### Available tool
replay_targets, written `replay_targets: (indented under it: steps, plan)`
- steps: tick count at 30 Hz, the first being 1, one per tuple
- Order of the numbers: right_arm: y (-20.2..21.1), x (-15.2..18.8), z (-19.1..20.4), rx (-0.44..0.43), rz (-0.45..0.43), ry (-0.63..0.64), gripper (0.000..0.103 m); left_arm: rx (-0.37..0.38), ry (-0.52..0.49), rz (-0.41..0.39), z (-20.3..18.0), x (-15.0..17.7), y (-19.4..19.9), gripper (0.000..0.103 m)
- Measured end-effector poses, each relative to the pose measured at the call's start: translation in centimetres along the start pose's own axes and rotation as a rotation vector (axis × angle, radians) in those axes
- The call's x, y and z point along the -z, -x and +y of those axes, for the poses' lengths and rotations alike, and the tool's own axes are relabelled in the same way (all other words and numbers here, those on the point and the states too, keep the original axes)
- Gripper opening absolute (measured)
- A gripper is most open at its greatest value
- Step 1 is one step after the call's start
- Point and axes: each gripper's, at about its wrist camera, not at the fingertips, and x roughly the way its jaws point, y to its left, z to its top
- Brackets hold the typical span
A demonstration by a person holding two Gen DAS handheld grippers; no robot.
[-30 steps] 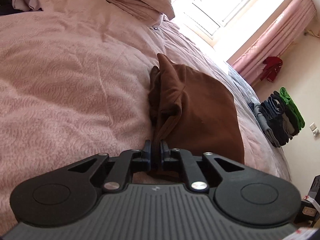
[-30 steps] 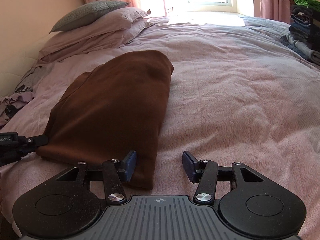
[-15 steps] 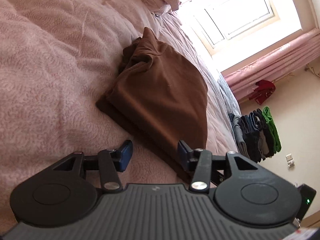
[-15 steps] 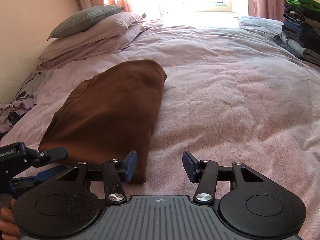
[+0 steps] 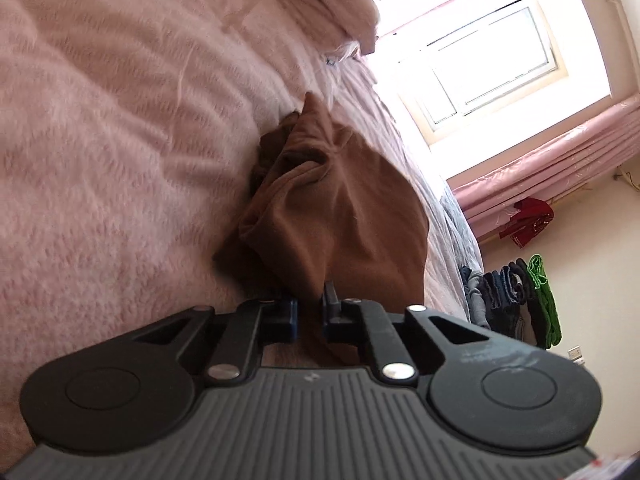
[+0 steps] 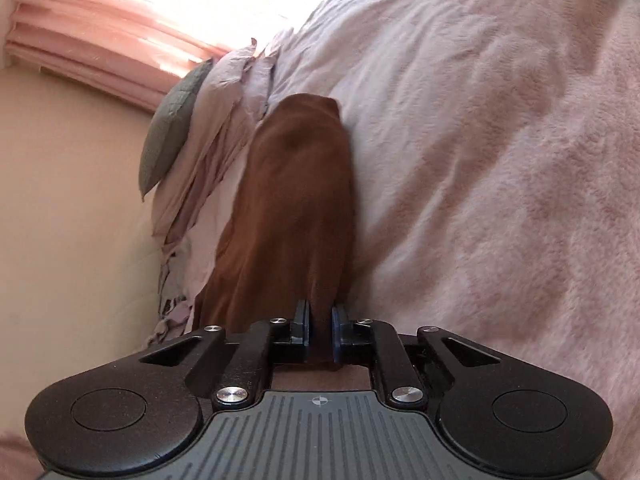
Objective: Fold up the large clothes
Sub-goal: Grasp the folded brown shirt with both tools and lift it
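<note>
- Left gripper (image 5: pixel 308 314): fingers clamped on near edge of brown garment (image 5: pixel 344 216), frame centre.
- Right gripper (image 6: pixel 320 326): fingers pinching same garment (image 6: pixel 296 184).
- Lying on pink bed (image 6: pixel 500 160).

Blown-out window (image 5: pixel 492 68) glare, seemingly motion-blurred.
</note>
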Motion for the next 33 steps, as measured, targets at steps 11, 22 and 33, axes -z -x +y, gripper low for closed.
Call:
replay_targets:
  steps: [11, 22, 33]
  plan:
    - [-1.5, -7.0, 2.0, 0.096, 0.499, 0.264, 0.058, -0.332, 0.062, -0.019, -2.2, -0.8, 3.2, 0.025]
    - [-17.5, -24.1, 7.7, -0.145, 0.822, 0.725, 0.080, -0.433, 0.307, -0.248, -6.3, 5.8, 3.0, 0.058]
    - [-33.0, -20.5, 5.9, -0.250, 1.205, 0.559, 0.051, -0.311, 0.443, -0.337, -2.0, 4.5, 0.9, 0.041]
